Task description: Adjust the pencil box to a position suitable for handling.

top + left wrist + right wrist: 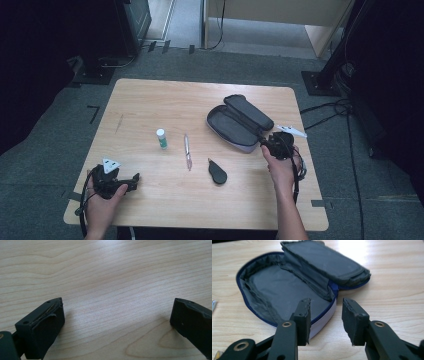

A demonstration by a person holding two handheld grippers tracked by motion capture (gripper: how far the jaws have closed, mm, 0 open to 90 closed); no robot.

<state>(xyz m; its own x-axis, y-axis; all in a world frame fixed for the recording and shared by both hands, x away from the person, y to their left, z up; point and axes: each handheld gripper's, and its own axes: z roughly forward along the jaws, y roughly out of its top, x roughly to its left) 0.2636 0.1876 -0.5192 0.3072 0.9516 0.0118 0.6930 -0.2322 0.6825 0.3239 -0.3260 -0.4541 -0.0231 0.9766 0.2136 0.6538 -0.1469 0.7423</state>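
While my right tool hovers low at the near end of the open grey fabric zip pouch, its jaws stand apart with a narrow gap and nothing pressed between them; in the right gripper view the left jaw sits in front of the pouch's blue-zipped rim and the right jaw over bare wood just beside it. That rim lies straight ahead of this tool and slightly to its left, so the next move, as I judge it, turns on straddling that wall. From the high view the pouch's long axis runs diagonally, from my right tool up and away to the left, lid folded back on the far side. Its grey lining looks empty. On the pale wooden bench wait a small white bottle with a green label, a slim pen and a dark teardrop-shaped object, all well apart from the pouch. My left tool rests at the near left corner, jaws wide apart over bare wood
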